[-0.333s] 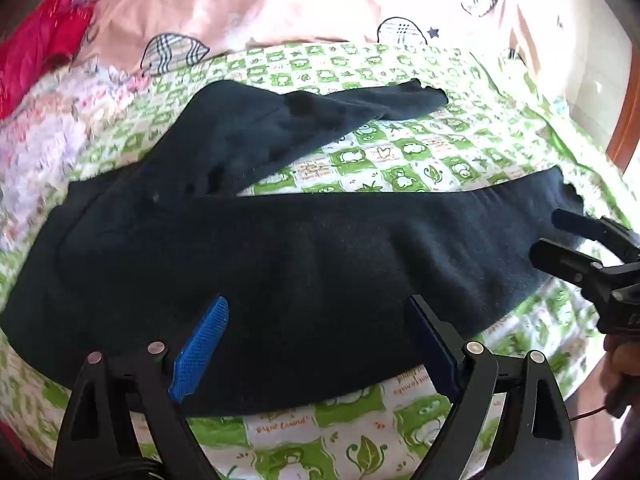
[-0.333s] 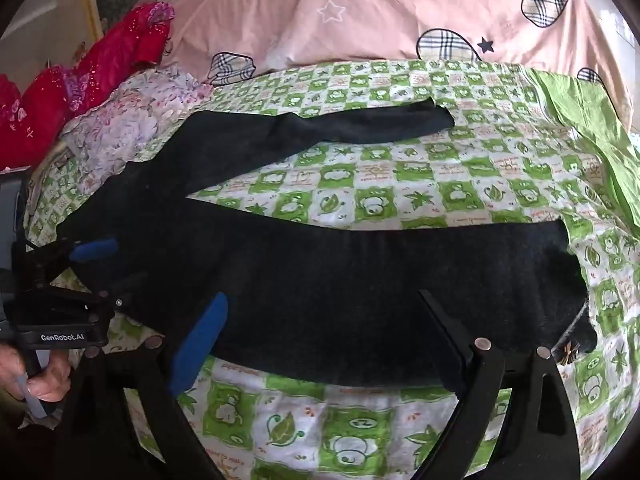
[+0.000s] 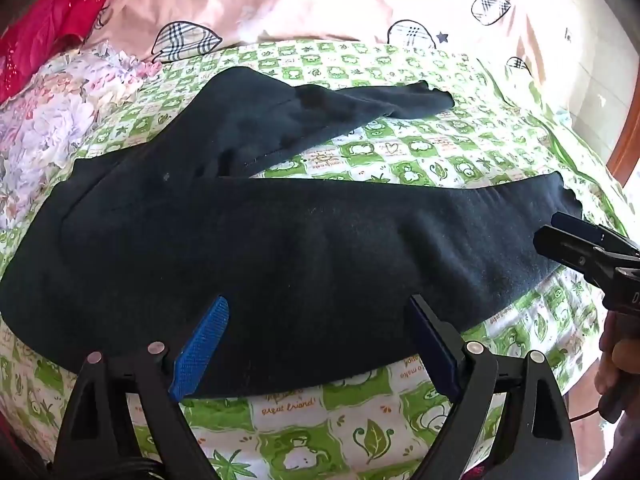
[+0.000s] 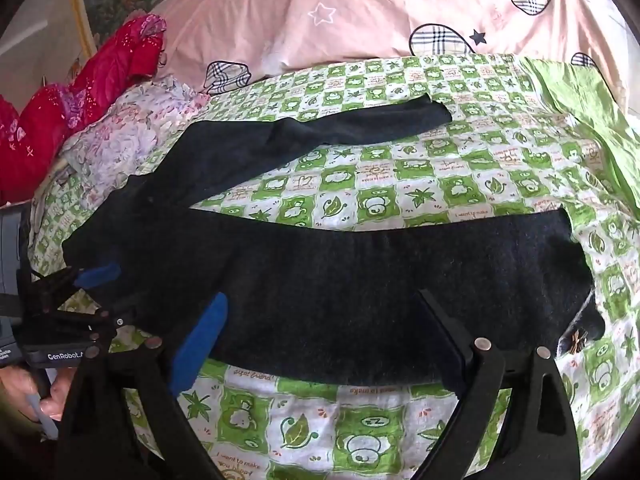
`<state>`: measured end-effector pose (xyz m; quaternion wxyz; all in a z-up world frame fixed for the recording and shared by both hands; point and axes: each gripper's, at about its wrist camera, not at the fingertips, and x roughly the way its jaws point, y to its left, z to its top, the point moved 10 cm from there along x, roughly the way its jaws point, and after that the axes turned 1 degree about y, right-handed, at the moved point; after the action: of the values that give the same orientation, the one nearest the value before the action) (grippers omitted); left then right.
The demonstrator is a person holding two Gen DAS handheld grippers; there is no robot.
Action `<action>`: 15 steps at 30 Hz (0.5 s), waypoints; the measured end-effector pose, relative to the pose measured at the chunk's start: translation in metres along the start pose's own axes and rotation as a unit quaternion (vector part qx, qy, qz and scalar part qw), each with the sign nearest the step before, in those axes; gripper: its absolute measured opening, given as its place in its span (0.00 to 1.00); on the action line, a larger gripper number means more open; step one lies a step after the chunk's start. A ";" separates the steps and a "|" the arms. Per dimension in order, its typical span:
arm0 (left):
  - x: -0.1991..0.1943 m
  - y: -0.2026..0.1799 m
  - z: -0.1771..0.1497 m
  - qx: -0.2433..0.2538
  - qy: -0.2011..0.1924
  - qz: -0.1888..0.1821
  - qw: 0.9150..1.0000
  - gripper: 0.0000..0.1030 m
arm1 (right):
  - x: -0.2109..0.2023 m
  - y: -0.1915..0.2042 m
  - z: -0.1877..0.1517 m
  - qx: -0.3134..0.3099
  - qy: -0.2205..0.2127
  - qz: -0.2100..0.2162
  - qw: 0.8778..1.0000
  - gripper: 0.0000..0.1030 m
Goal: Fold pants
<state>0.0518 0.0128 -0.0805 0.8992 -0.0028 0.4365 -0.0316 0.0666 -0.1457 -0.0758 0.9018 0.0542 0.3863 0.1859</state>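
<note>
Left wrist view: pants [image 3: 280, 248] lie spread beyond open left tongs [image 3: 316, 344]

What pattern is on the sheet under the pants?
The sheet is a green-and-white check with cartoon animals and leaves; the right wrist view shows it best.

Dark navy fabric pants [image 3: 280, 248] lay spread on a green-and-white checked cartoon-print bedsheet [image 3: 460, 152], legs splayed apart, far leg angled toward the back. The left gripper [image 3: 316, 340], black frame with blue ribbed pads, stood wide open over the near leg's front edge, nothing between the pads. The right gripper [image 3: 568, 236], black, came in from the right edge near the near leg's cuff. Behind: pink heart-print quilt [image 3: 300, 0], red garment [image 3: 48, 32], floral cloth [image 3: 44, 120].
</note>
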 end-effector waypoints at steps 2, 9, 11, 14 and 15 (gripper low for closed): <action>0.000 0.002 -0.001 -0.002 0.002 0.002 1.000 0.88 | -0.001 0.001 0.000 0.001 -0.002 -0.001 1.000 0.90; -0.005 0.002 0.001 -0.005 -0.004 -0.001 1.000 0.88 | -0.007 0.005 0.004 0.010 -0.009 0.007 1.000 0.90; -0.005 0.001 0.001 -0.003 -0.005 -0.001 1.000 0.88 | -0.005 0.006 0.003 0.013 -0.008 0.010 1.000 0.90; -0.006 0.001 0.001 0.000 -0.005 -0.001 1.000 0.88 | -0.004 0.006 0.002 0.015 -0.006 0.012 1.000 0.90; -0.006 0.001 0.000 0.000 -0.005 0.002 1.000 0.88 | -0.004 0.007 0.002 0.015 -0.006 0.012 1.000 0.90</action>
<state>0.0486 0.0138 -0.0757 0.9012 -0.0019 0.4323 -0.0300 0.0633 -0.1412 -0.0699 0.9011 0.0732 0.3825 0.1906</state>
